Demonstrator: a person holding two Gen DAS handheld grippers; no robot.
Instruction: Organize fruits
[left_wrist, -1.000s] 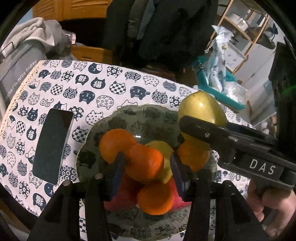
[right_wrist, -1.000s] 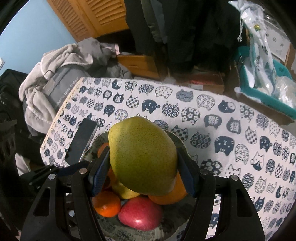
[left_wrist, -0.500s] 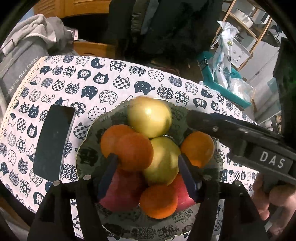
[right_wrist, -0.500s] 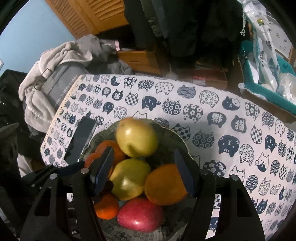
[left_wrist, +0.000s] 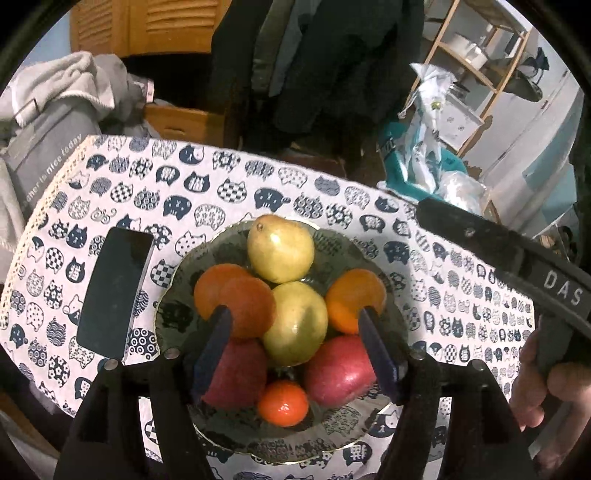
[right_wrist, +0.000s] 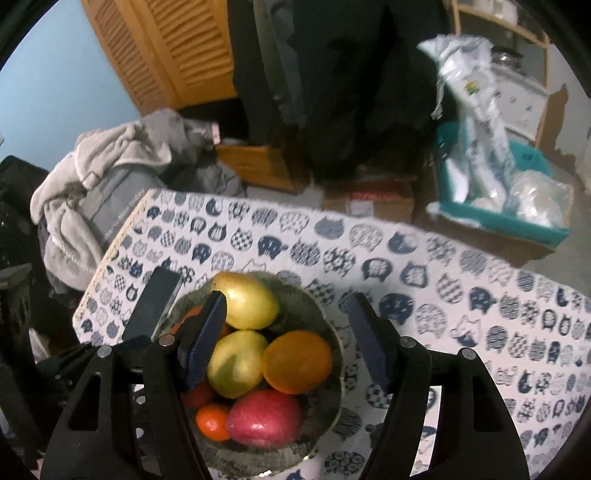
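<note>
Table with cat-print cloth (left_wrist: 229, 192) — no loose fruit on any part of it that either view shows.

Dark phone-like slab (left_wrist: 114, 291) lies flat just left of the plate; not part of the job, by my reading.

Glass plate (left_wrist: 177, 314) near the table's front edge, carrying all the fruit in sight.

Pile, largest down: far pear (left_wrist: 280, 247) at the back rim, second pear (left_wrist: 295, 325) at centre, two red apples (left_wrist: 340, 369) in front either side, oranges (left_wrist: 354, 299) flanking, one small mandarin (left_wrist: 282, 404) at the front.

Left gripper (left_wrist: 295, 350) hovers over the pile, fingers spread, nothing between them.

Right gripper (right_wrist: 286, 336) above and slightly right of the plate, fingers spread wide, also empty; in the left view only its body shows at the edge.

Judgement — gathering looks essentially finished. Left to do: confirm nothing sits outside the views, check the far pear rests stable, clear both tools away.
</note>
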